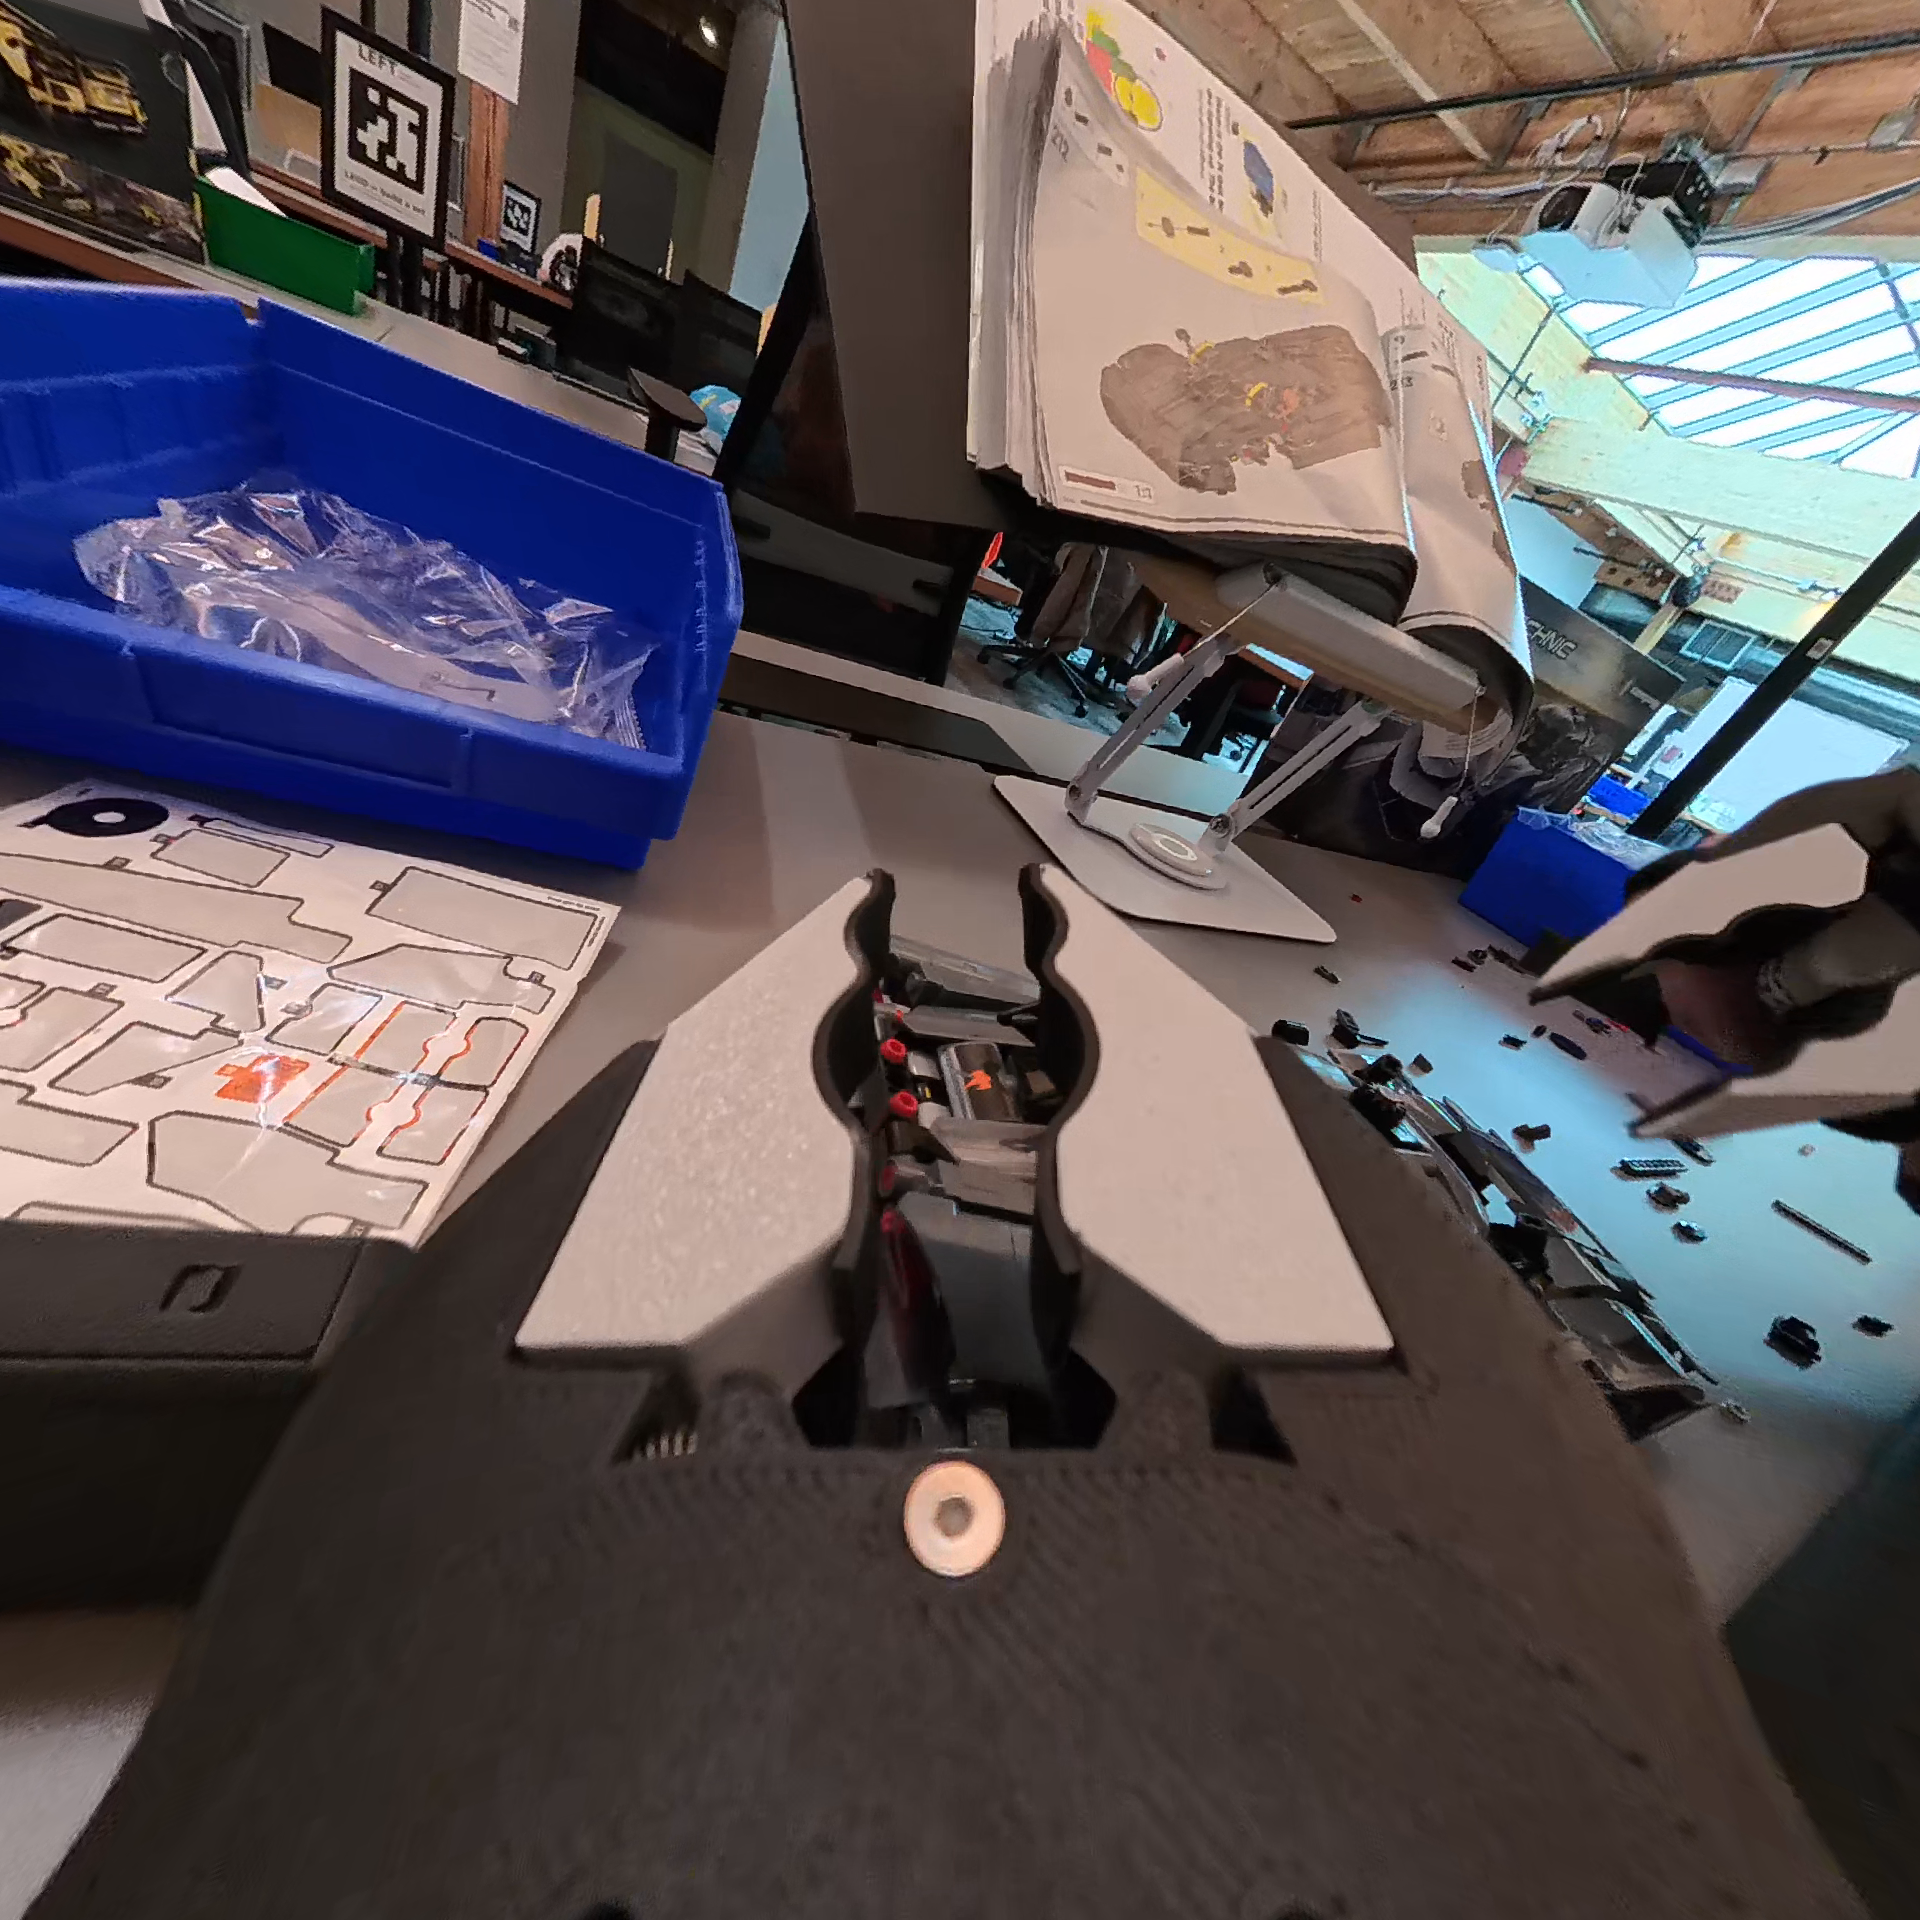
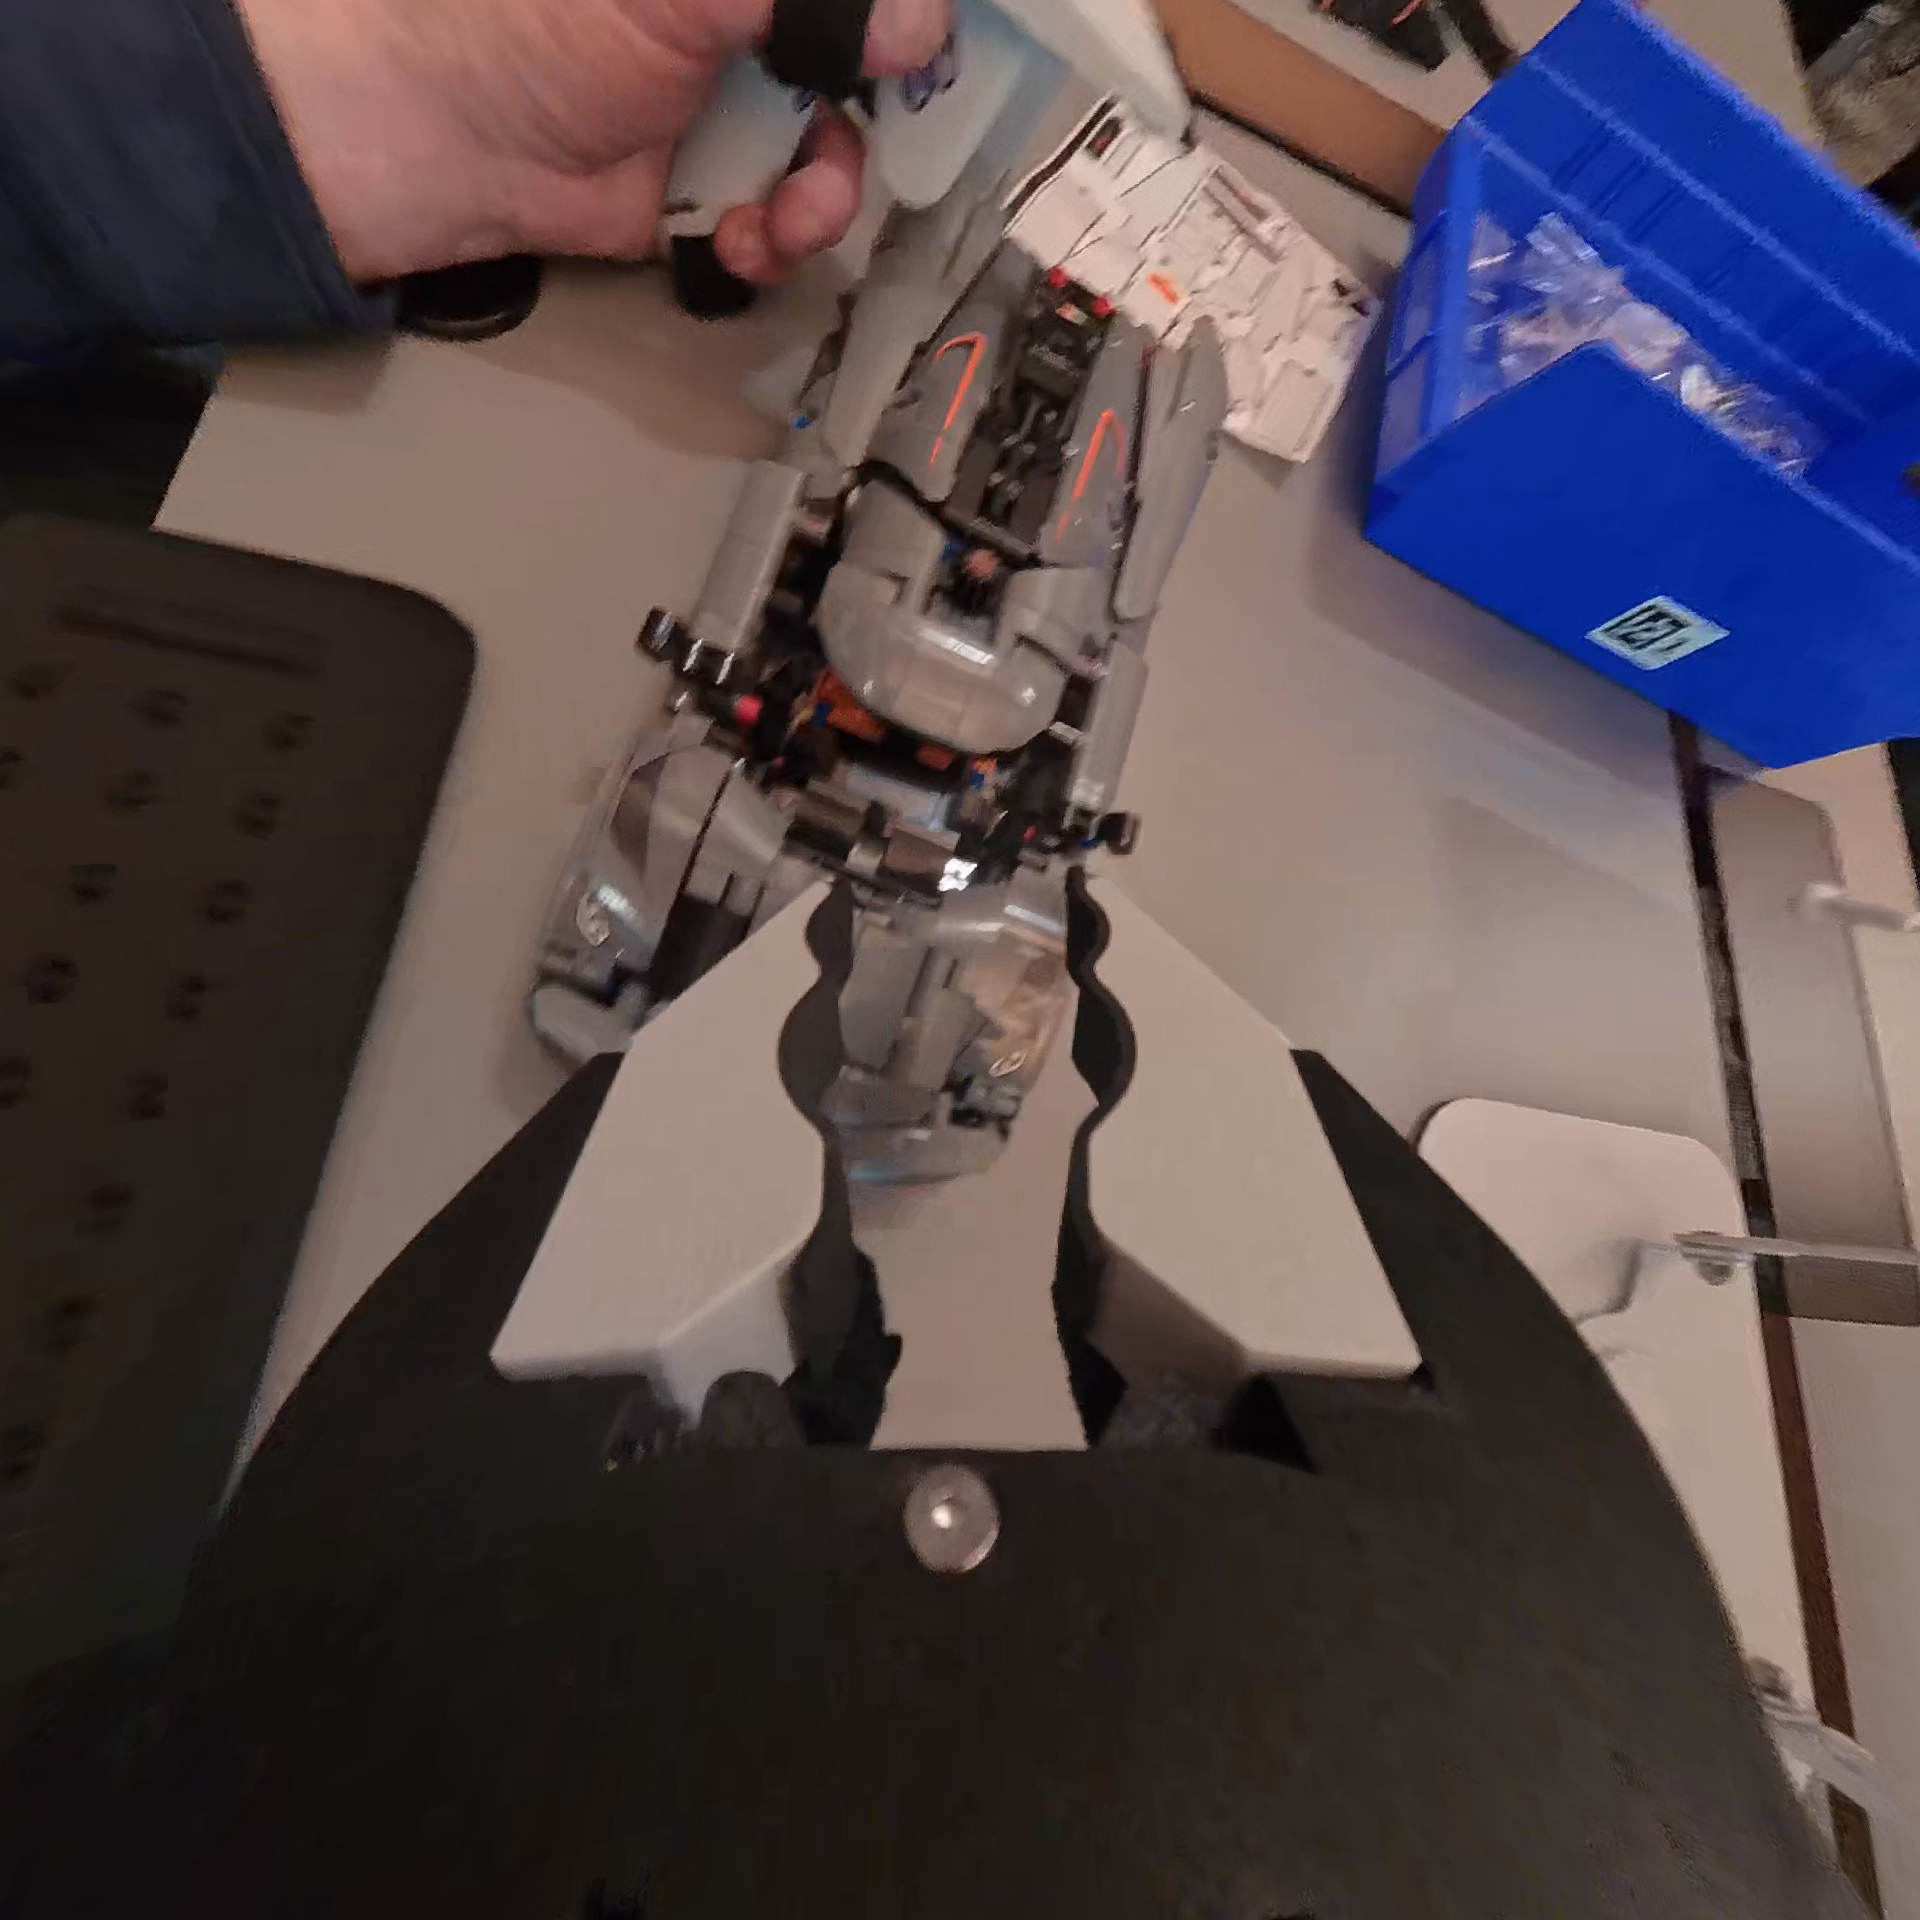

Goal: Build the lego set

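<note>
The grey lego car (image 2: 935,623), with orange stripes and a black middle, lies lengthwise on the grey table (image 2: 1351,883). My left gripper (image 1: 956,894) is closed around the car's rear (image 1: 956,1091), whose red pins and black parts fill the gap between the fingers. A hand (image 2: 520,125) holds this gripper at the top of the right wrist view. My right gripper (image 2: 948,894) hovers open above the car's front end, with nothing in it. It also shows at the right of the left wrist view (image 1: 1590,1060), off the table.
A blue bin (image 1: 312,727) with clear bags stands at the left, a sticker sheet (image 1: 260,1018) in front of it. An instruction booklet (image 1: 1195,312) rests on a metal stand (image 1: 1164,873). Small black pieces (image 1: 1662,1164) are scattered to the right. A black mat (image 2: 187,883) lies beside the car. My hands' fingertips stand some 20 centimetres from each other.
</note>
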Demonstrator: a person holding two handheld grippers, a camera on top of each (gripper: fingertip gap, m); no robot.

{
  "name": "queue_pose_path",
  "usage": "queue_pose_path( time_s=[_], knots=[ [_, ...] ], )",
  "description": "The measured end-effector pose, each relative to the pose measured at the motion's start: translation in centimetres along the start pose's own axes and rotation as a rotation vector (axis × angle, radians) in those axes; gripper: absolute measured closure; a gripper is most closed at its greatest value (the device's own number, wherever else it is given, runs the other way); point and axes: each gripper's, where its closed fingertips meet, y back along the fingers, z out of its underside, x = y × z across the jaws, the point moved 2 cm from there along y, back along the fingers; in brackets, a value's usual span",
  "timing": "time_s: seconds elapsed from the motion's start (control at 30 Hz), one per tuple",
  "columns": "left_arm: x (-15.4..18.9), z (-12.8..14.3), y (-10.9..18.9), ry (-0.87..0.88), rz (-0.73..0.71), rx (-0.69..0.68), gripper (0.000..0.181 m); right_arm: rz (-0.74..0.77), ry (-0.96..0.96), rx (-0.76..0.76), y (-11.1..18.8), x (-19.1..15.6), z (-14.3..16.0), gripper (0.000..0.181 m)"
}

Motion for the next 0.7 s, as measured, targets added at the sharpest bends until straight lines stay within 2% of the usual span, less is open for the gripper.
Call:
queue_pose_path(
  time_s=[0.13,0.27,0.47,0.7],
  knots=[
    [0.7,-0.8,0.7,-0.057,-0.006,0.051,0.157,-0.048,-0.044,-0.037,1.1,-1.4,2.6,0.121],
    [0.6,-0.5,1.2,-0.027,-0.024,0.05,0.154,-0.111,-0.121,-0.104,1.3,-2.9,5.5,0.102],
    [0.5,0.1,1.1,0.001,-0.028,0.022,0.151,-0.09,-0.172,-0.159,-0.9,-4.4,6.1,0.07],
    [0.7,0.6,0.6,0.015,-0.008,-0.014,0.151,-0.043,-0.27,-0.229,-2.6,-4.5,7.0,0.058]
  ],
)
